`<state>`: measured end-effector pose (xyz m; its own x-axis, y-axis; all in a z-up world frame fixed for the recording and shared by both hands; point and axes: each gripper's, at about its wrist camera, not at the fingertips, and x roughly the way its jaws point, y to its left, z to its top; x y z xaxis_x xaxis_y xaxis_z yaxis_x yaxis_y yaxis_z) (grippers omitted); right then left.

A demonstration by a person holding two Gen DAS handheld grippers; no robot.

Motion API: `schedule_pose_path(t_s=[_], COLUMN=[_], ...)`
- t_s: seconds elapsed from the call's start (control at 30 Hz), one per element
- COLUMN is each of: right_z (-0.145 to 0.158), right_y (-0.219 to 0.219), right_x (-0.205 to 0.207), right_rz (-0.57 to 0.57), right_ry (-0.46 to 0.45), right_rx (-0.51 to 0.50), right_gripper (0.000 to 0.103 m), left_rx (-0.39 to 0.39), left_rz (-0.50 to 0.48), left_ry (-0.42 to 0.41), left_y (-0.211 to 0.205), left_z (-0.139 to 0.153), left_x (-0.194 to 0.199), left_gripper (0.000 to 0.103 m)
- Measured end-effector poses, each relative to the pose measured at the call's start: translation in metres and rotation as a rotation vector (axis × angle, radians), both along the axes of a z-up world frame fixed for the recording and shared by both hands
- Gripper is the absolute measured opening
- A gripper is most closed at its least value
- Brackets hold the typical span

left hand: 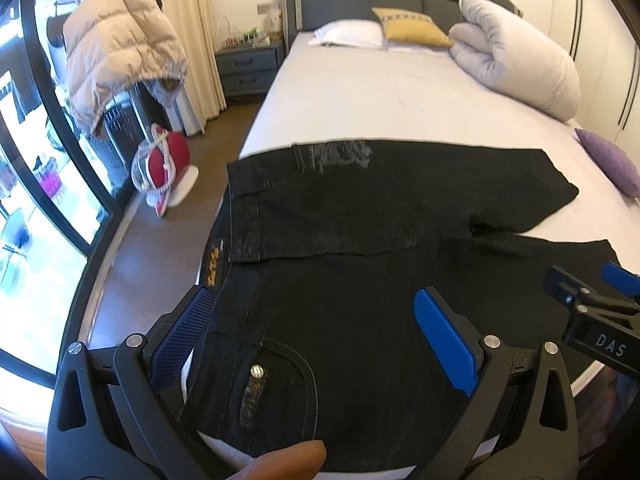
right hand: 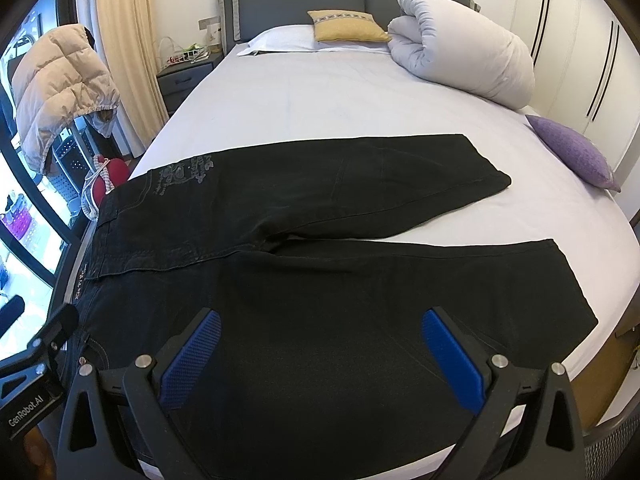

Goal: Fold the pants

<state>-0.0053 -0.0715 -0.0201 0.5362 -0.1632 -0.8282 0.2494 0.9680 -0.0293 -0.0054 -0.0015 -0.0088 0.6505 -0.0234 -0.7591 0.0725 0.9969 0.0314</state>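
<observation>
Black pants lie spread flat across the near end of the bed, waistband to the left, both legs pointing right. They also show in the right wrist view. My left gripper is open and empty, hovering over the waistband and pocket area at the near edge. My right gripper is open and empty, over the near leg. The right gripper also shows at the right edge of the left wrist view.
A rolled white duvet, a yellow cushion and a white pillow lie at the head of the bed. A purple cushion sits at the right edge. A beige jacket hangs left, beside a nightstand.
</observation>
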Motion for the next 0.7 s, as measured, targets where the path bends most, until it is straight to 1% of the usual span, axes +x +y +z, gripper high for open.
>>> schedule_pose_path(t_s=[0.07, 0.13, 0.2, 0.27, 0.3, 0.4, 0.47, 0.53, 0.6, 0.7], right_z=[-0.001, -0.002, -0.004, -0.007, -0.008, -0.010, -0.012, -0.014, -0.015, -0.019], right_y=[0.000, -0.001, -0.003, -0.005, -0.007, -0.012, -0.017, -0.021, -0.027, -0.033], right_x=[0.001, 0.003, 0.005, 0.008, 0.009, 0.015, 0.020, 0.025, 0.032, 0.042], right_rz=[0.005, 0.007, 0.004, 0.002, 0.002, -0.001, -0.003, -0.006, -0.005, 0.004], right_ry=[0.002, 0.002, 0.001, 0.004, 0.005, 0.004, 0.001, -0.005, -0.008, -0.012], right_rx=[0.000, 0.003, 0.007, 0.014, 0.016, 0.021, 0.028, 0.035, 0.042, 0.046], right_gripper=[0.103, 0.103, 0.103, 0.103, 0.103, 0.103, 0.103, 0.103, 0.103, 0.103], left_rx=[0.010, 0.009, -0.047, -0.073, -0.067, -0.014, -0.013, -0.018, 0.006, -0.011], left_rz=[-0.033, -0.067, -0.109, -0.103, -0.099, -0.111, -0.122, -0.085, -0.010, 0.024], left_ry=[-0.014, 0.001, 0.037, 0.050, 0.036, -0.015, -0.039, -0.047, -0.002, 0.112], left_y=[-0.002, -0.005, -0.002, 0.003, 0.005, 0.006, 0.008, 0.013, 0.018, 0.026], left_z=[0.002, 0.003, 0.003, 0.003, 0.005, 0.010, 0.011, 0.009, 0.003, -0.008], left_x=[-0.001, 0.004, 0.012, 0.022, 0.026, 0.037, 0.047, 0.056, 0.069, 0.093], left_gripper=[0.103, 0.103, 0.103, 0.103, 0.103, 0.103, 0.103, 0.103, 0.103, 0.103])
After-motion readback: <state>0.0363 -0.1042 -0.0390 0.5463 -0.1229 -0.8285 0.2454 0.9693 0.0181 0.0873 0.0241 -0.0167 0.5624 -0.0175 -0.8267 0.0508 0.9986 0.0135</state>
